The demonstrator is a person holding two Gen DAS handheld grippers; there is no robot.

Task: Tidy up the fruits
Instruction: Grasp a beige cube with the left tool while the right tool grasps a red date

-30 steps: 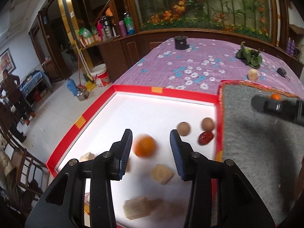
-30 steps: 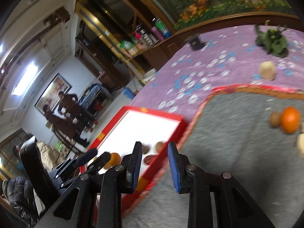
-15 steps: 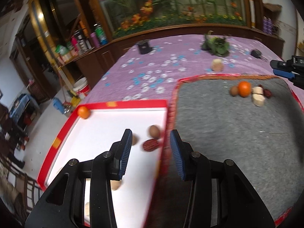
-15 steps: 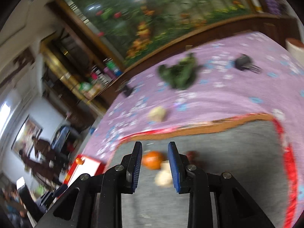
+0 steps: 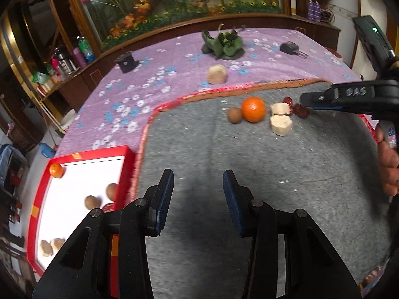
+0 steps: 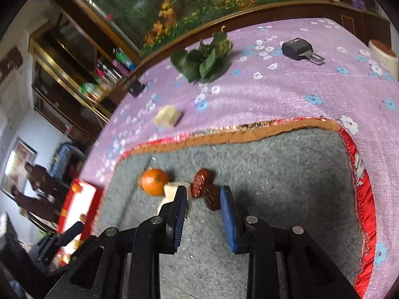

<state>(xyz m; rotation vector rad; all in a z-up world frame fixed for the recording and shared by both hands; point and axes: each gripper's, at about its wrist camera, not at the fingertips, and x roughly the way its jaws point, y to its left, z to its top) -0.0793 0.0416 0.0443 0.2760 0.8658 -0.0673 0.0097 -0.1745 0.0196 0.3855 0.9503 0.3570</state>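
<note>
In the left wrist view my left gripper hangs open over the bare grey mat, holding nothing. A fruit cluster lies at the mat's far side: a brown round fruit, an orange, two pale chunks and two red dates. My right gripper reaches in from the right beside the dates. In the right wrist view my right gripper is open with a narrow gap. One red date lies at its fingertips, unpressed. The other date and the orange lie just beyond.
A red-rimmed white tray at the left holds a small orange, two brown fruits and pale chunks. On the purple cloth lie a pale chunk, leafy greens and a black plug. A hand is at the right edge.
My left gripper swung right from over the white tray to over the grey mat; the orange between its fingers now lies in the tray's far corner. My right gripper moved to the dates.
</note>
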